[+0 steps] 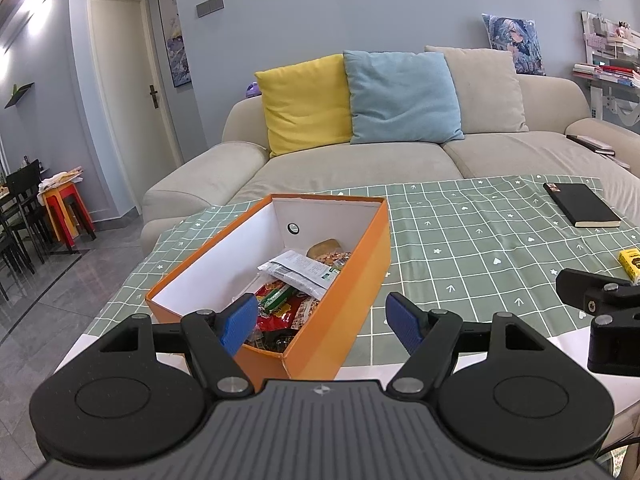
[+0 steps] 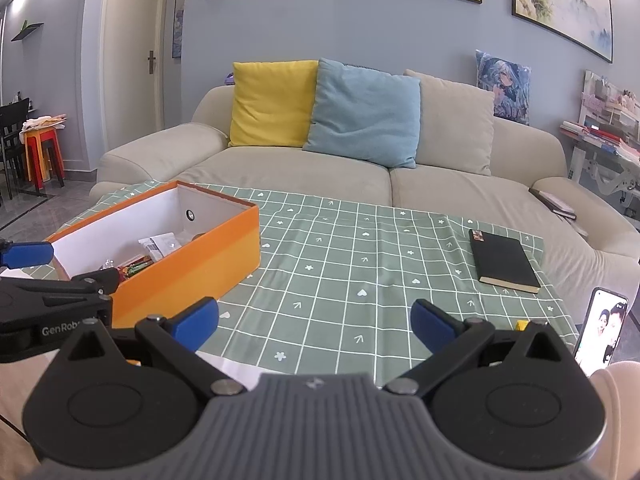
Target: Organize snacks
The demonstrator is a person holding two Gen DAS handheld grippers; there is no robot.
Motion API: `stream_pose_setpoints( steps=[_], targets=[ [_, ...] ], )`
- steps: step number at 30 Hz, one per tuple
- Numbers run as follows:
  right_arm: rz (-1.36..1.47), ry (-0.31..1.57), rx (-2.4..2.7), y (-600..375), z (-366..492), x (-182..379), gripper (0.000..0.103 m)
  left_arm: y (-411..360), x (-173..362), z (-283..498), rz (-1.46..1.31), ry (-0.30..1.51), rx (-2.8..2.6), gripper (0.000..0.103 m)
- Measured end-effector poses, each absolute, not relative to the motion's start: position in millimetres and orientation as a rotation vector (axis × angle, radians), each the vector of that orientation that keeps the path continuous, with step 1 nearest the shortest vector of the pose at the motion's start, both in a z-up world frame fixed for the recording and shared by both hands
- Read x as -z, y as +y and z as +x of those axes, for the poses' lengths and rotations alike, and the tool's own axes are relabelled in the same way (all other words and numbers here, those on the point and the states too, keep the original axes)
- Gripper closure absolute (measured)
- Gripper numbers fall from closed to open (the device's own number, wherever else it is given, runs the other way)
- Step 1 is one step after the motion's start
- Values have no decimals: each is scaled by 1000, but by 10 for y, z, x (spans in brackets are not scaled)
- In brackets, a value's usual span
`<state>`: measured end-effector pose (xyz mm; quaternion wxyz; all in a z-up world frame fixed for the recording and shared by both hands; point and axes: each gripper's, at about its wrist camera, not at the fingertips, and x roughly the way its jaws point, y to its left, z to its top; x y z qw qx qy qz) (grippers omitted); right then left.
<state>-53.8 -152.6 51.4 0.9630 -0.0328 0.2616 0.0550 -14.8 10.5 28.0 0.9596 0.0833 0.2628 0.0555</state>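
I hold two grippers over a green checked tablecloth (image 2: 340, 264). My left gripper (image 1: 320, 320) has its blue fingers spread wide, empty, at the near corner of an orange box (image 1: 344, 280) already holding snack packets (image 1: 296, 280); the box's long axis runs toward eleven o'clock. My right gripper (image 2: 314, 320) is also spread and empty. One small yellow snack pack (image 1: 630, 264) lies loose at three o'clock from the left gripper, just beside the right one, which looks nearer. Its long axis is unclear.

A black notebook (image 2: 505, 261) lies on the green checked tablecloth (image 2: 340, 256), a phone (image 2: 602, 330) near its corner.
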Motion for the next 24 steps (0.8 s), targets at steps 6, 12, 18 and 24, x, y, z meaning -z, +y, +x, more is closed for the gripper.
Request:
stream_pose_setpoints(
  steps=[6,12,18,24],
  targets=[
    [-68,530,-112,-1529,-537,-515,4,105,-273,-148,171,534,-112,17],
    [-68,530,-112,-1531,-534,-517,4,100,-269,-150,169,538,-109,17],
    [-68,532,-110,-1527,-535,-512,4,97,-271,-147,170,542,-106,17],
    [-69,533,-111,-1526,-533,-511,4,92,-274,-153,166,549,-105,17]
  ],
)
